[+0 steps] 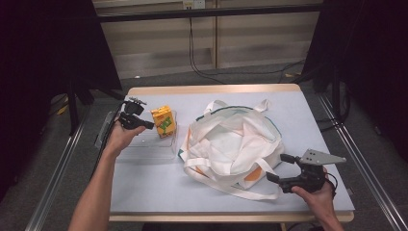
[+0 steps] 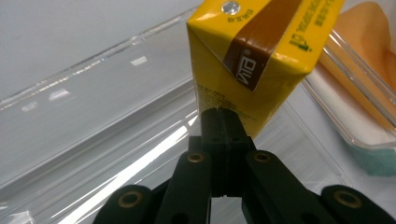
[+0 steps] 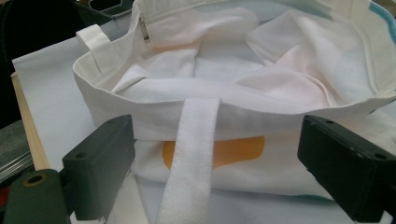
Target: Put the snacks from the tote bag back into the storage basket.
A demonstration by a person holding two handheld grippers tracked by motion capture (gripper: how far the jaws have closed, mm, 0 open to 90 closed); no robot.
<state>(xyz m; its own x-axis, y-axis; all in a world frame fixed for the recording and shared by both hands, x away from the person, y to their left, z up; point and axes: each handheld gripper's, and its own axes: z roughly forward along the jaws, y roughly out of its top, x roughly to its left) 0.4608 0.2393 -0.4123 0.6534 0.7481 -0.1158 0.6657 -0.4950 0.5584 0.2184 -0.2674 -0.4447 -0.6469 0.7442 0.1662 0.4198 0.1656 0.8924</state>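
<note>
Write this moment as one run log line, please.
left claw: shut, at yellow carton | right claw: open, facing white bag

Pale grey table (image 1: pixel 144 187) with wooden edge; black cables (image 1: pixel 202 67) on the floor behind.

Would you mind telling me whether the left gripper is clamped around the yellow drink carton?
No, the left gripper has its jaws shut together with nothing between them, their tips just in front of the yellow carton in the clear tray.

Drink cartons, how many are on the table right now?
1. The yellow drink carton stands in the clear plastic tray, left of the white tote bag. The bag's folds could hide others.
</note>
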